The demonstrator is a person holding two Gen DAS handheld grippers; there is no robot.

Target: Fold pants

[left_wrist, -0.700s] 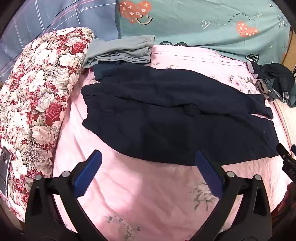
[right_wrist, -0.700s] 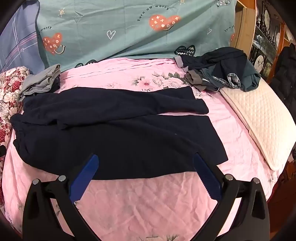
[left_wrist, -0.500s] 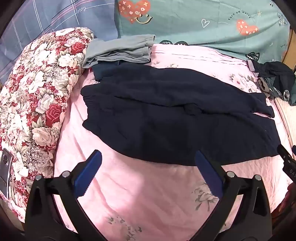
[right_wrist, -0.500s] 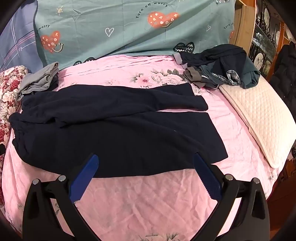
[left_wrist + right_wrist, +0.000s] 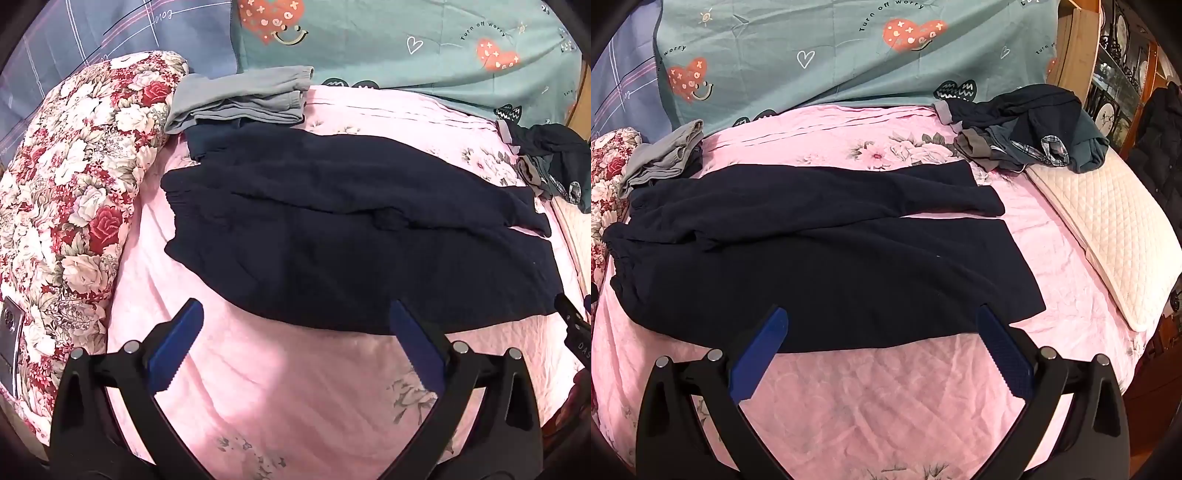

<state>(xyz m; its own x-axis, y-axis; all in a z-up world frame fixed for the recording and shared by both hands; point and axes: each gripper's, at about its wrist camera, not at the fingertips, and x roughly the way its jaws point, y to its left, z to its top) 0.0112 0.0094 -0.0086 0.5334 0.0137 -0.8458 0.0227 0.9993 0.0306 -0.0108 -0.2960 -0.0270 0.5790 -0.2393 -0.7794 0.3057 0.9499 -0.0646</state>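
Dark navy pants (image 5: pixel 332 236) lie spread flat on the pink bed sheet, waistband to the left, legs running right; they also show in the right wrist view (image 5: pixel 820 258). The far leg lies slightly apart from the near one at the cuffs. My left gripper (image 5: pixel 295 314) is open and empty, just in front of the pants' near edge. My right gripper (image 5: pixel 879 317) is open and empty, with its tips over the near edge of the near leg. A bit of the right gripper (image 5: pixel 572 328) shows at the right edge of the left wrist view.
A floral quilt (image 5: pixel 74 192) lies on the left. Folded grey clothes (image 5: pixel 243 99) sit behind the waistband. A heap of dark clothes (image 5: pixel 1027 125) lies at the back right beside a cream quilted pillow (image 5: pixel 1108 229). A teal heart-print cloth (image 5: pixel 849 51) hangs behind.
Both grippers have moved slightly forward toward the pants, which now sit a little lower in both views. Both stay open. The pants have not moved.
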